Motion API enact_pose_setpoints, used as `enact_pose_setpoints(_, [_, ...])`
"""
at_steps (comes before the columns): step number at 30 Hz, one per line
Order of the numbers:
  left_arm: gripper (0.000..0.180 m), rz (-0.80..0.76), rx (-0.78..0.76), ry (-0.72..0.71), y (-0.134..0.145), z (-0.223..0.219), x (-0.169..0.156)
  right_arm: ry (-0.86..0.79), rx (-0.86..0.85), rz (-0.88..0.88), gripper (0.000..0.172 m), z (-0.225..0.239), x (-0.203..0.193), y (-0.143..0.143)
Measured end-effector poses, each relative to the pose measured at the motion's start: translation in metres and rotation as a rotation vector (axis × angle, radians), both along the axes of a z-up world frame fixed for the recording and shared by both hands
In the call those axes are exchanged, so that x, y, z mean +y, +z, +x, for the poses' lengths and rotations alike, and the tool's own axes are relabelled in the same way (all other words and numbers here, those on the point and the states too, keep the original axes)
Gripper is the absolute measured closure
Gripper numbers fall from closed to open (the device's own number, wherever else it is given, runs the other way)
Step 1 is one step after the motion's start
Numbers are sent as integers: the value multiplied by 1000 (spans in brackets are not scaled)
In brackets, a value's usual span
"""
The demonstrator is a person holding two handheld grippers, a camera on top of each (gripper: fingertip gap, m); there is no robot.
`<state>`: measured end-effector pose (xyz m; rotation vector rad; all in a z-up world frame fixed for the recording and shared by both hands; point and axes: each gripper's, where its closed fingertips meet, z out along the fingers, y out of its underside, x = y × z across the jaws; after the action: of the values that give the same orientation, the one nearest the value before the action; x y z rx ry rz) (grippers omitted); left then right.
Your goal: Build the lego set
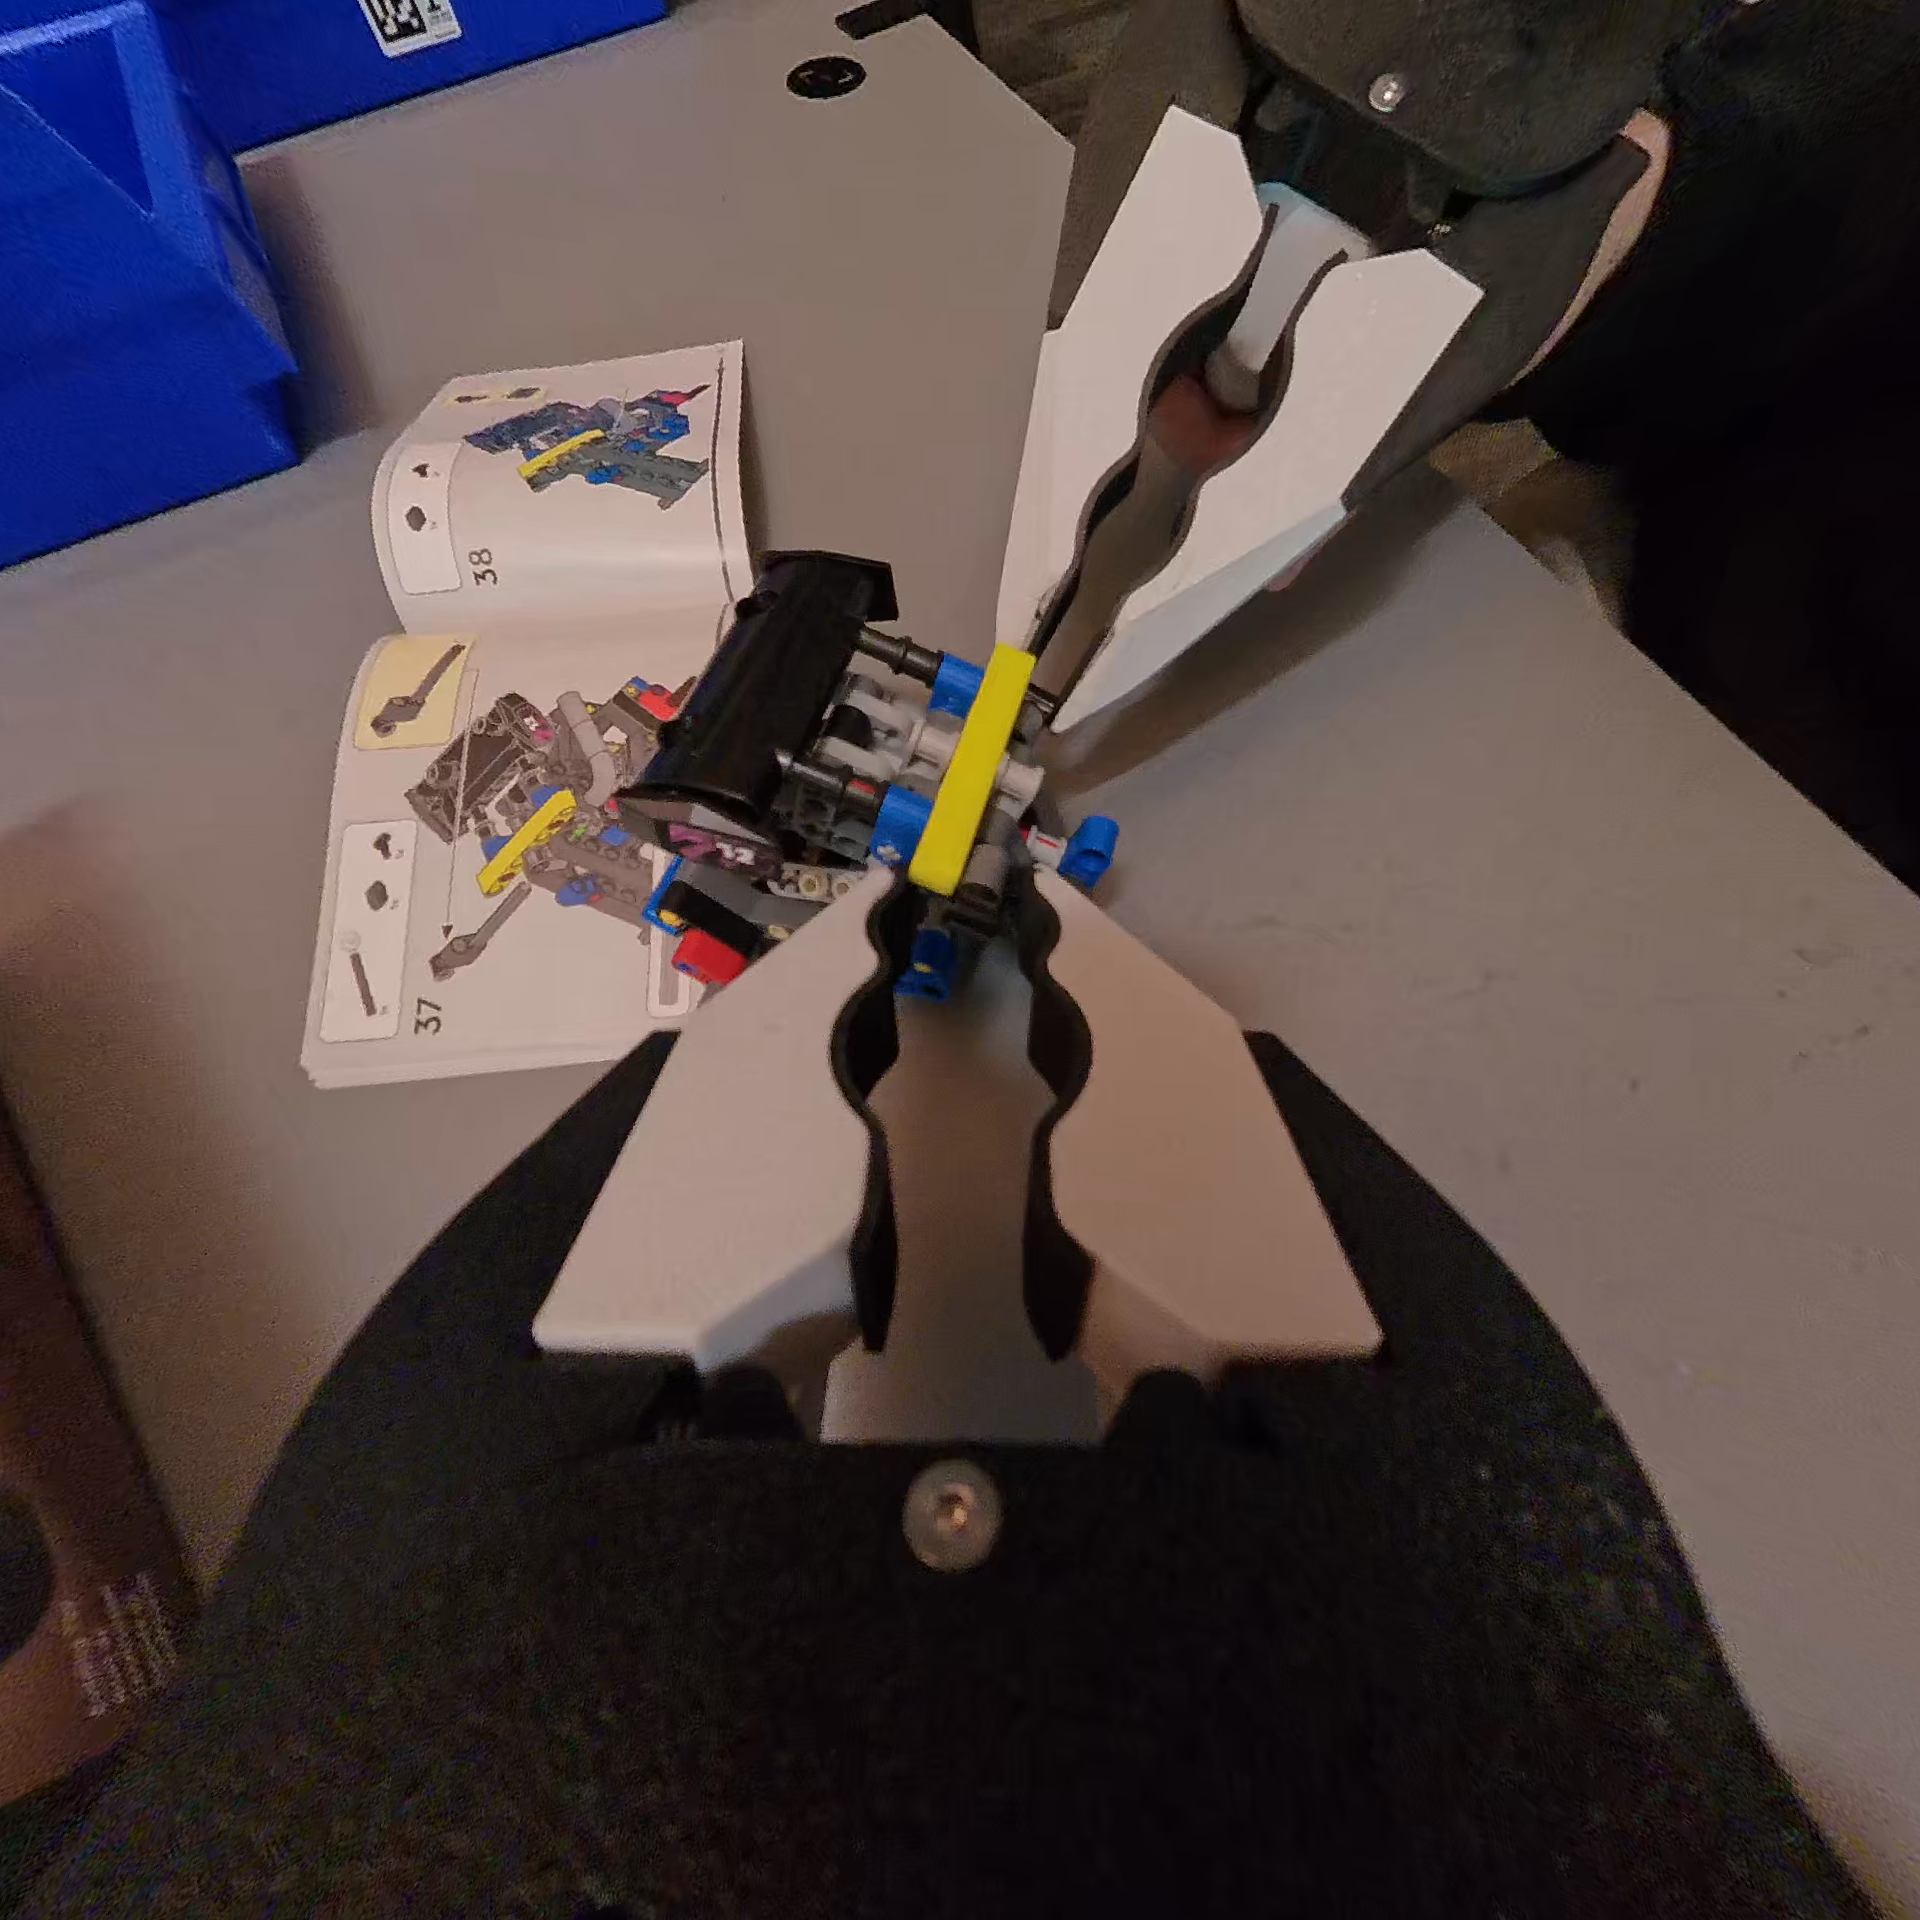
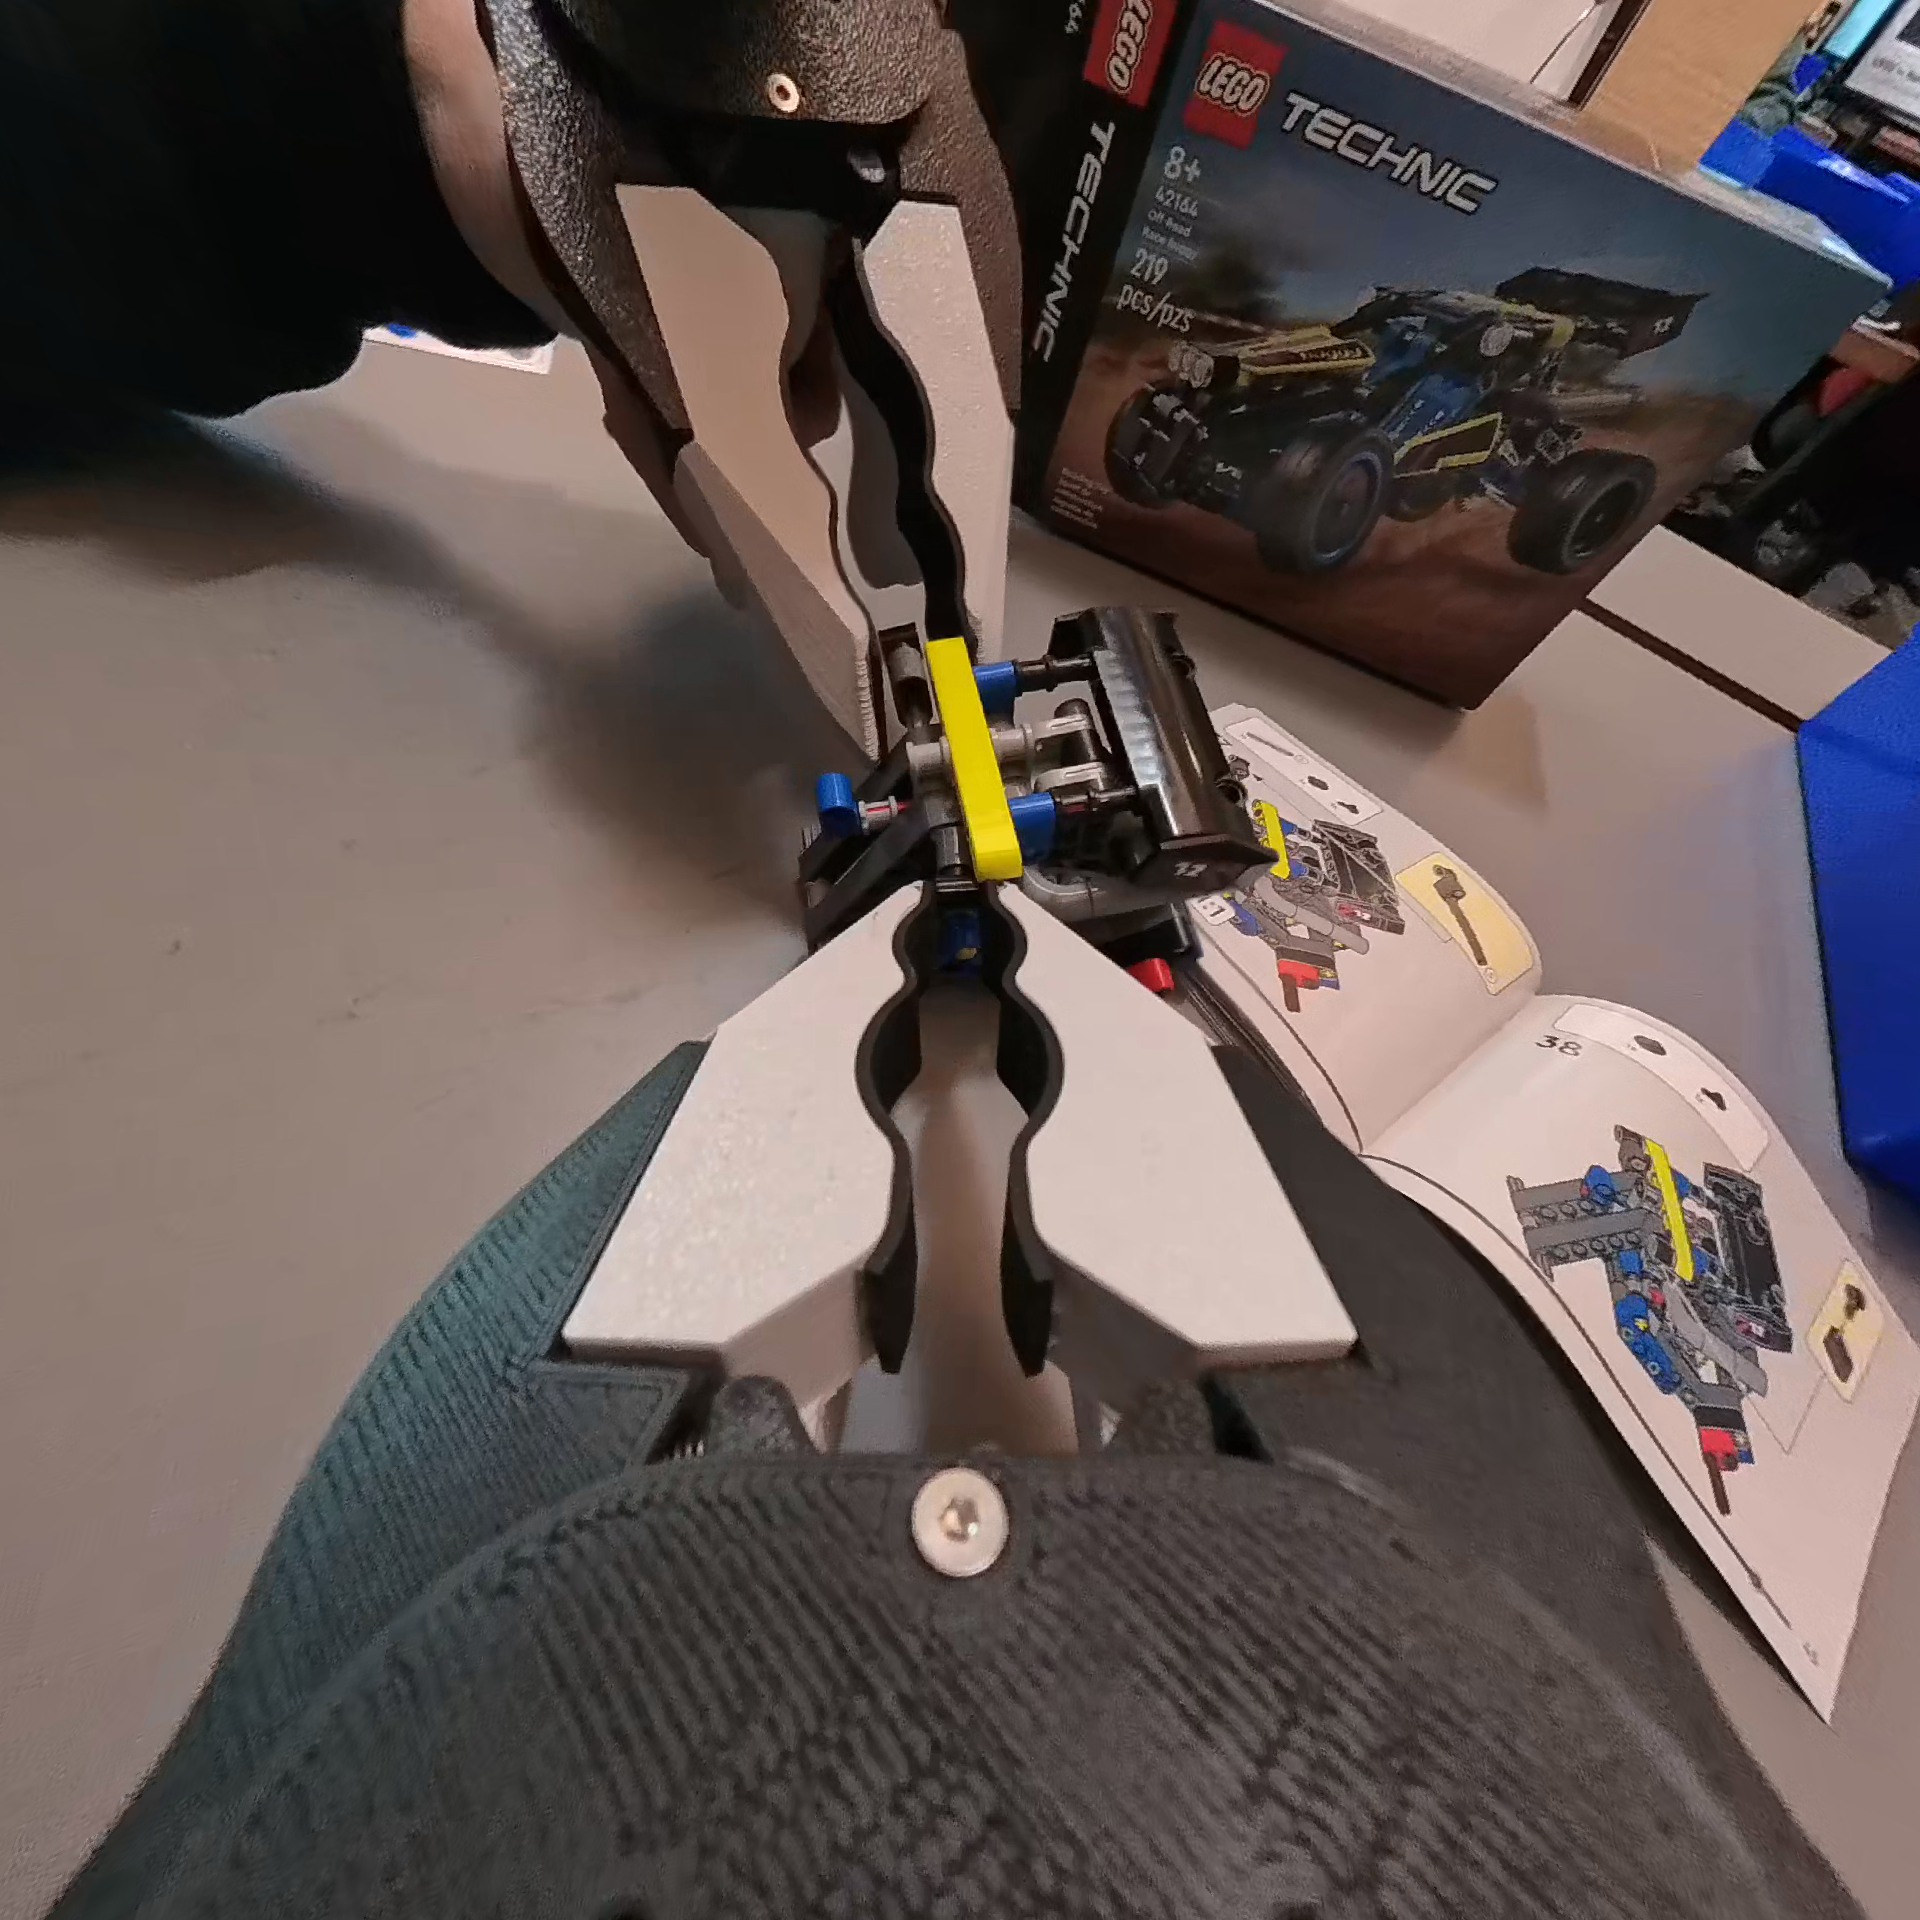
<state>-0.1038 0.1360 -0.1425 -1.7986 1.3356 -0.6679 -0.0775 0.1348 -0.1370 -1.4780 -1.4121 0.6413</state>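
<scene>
A small brick-built vehicle model (image 1: 748,686) with a black rear wing and a yellow beam (image 1: 971,769) stands on the grey table (image 1: 1455,935), partly over an open instruction booklet (image 1: 561,540). My left gripper (image 1: 966,888) is shut on the dark grey and blue parts at the near end of the yellow beam. My right gripper (image 1: 1044,665) comes in from the far side and pinches the opposite end. In the right wrist view my right gripper (image 2: 956,899) is shut on a black part of the model (image 2: 1143,727) just below the yellow beam (image 2: 971,769). The left gripper (image 2: 914,644) grips the far end there.
The kit's picture box (image 2: 1403,343) stands behind the model. The booklet (image 2: 1558,1143) lies open to the right of my right gripper. Blue bins (image 1: 125,291) stand at the table's back, and another blue bin (image 2: 1870,935) stands beside the booklet. A person's dark sleeve (image 2: 156,208) is above. Left and right tips are no more than a few centimetres apart.
</scene>
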Motion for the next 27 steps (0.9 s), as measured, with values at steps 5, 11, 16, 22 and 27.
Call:
enact_pose_setpoints(5, [167, -45, -2, 17, -1, 1, -4, 2, 6, -27, 167, 1, 1, 0])
enact_pose_setpoints(11, [167, -27, -2, 30, -2, -1, -7, 69, 18, -64, 167, -1, 0, 1])
enact_pose_setpoints(16, [154, 4, -5, 52, 0, -3, -5, 94, -30, -84, 167, 6, -3, -6])
enact_pose_setpoints(22, [135, -64, -20, 305, 17, -22, 2, 16, 21, -90, 167, 16, -3, 5])
enact_pose_setpoints(27, [136, -169, -116, 584, 14, -15, -9, -60, -16, -50, 167, 32, 5, 4])
